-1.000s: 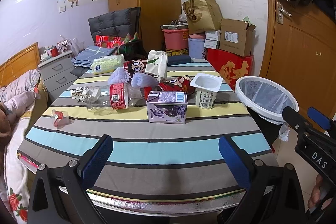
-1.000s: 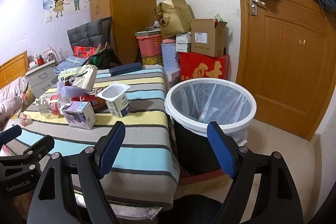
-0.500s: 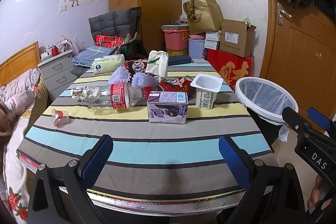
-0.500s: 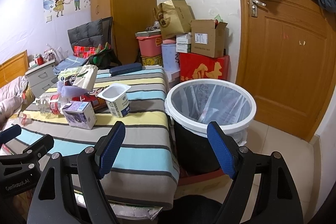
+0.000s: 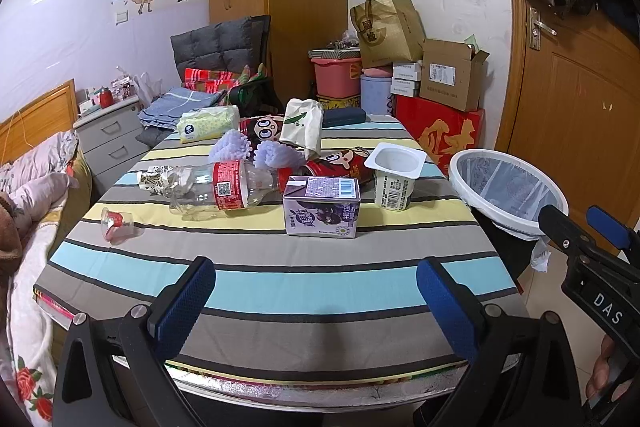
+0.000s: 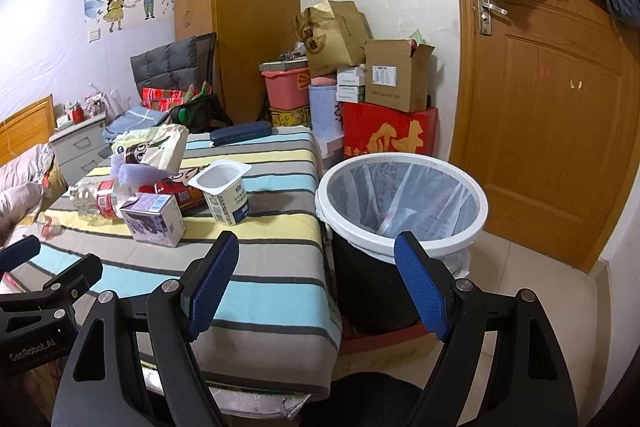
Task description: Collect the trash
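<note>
Trash lies on a striped table (image 5: 280,291): a purple drink carton (image 5: 321,206), a white yogurt cup (image 5: 394,175), a clear plastic bottle with a red label (image 5: 216,187), red cans (image 5: 340,163) and a small cup (image 5: 113,223). The carton (image 6: 154,214) and yogurt cup (image 6: 224,193) also show in the right wrist view. A white-rimmed bin with a liner (image 6: 402,195) stands right of the table (image 5: 508,189). My left gripper (image 5: 316,293) is open and empty over the table's near edge. My right gripper (image 6: 316,279) is open and empty between table and bin.
A tissue pack (image 5: 208,123), a white bag (image 5: 302,125) and a dark case (image 5: 344,115) lie at the table's far end. Boxes (image 6: 396,79) are stacked behind the bin. A wooden door (image 6: 552,99) is at the right, a bed (image 5: 24,195) at the left.
</note>
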The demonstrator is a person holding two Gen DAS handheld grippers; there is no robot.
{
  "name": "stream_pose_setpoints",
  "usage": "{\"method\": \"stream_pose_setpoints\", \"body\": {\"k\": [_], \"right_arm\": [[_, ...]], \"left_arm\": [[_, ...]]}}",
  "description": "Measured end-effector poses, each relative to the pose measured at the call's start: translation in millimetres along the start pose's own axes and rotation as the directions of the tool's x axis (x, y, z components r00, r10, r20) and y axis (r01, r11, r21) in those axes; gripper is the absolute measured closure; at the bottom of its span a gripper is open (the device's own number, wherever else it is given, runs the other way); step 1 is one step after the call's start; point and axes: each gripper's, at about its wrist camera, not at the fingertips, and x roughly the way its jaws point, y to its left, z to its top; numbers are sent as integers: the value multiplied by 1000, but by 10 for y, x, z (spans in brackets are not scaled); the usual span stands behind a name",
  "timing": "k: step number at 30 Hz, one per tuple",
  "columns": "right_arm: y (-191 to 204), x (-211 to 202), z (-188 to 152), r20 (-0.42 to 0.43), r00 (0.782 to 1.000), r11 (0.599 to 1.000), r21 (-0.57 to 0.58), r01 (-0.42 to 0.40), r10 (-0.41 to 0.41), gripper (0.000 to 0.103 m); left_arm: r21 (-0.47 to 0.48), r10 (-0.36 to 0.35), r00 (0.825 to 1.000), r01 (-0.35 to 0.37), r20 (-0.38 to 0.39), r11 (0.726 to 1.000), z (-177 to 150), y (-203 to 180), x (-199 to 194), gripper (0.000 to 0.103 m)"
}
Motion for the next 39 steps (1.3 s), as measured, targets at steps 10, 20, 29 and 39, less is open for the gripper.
{"method": "stream_pose_setpoints", "body": {"k": [10,20,29,39], "right_arm": [[6,-8,8,-2,1000,1000,-3,-1,1,21],[16,3,18,-8,1000,1000,-4,1,-1,21],[25,38,34,-11,1000,1000,-12,6,-6,21],[35,147,61,-22,1000,1000,-21,-23,22,21]], "left_arm": [[-9,3,1000,-3,-1,1000,6,31,-3,1],[-16,2,1000,-2,-5,1000,11,65,41,1],[-20,-2,1000,1,-14,1000,20,87,72,1],[-36,-7,999,5,-46,999,60,161,254,1]]}}
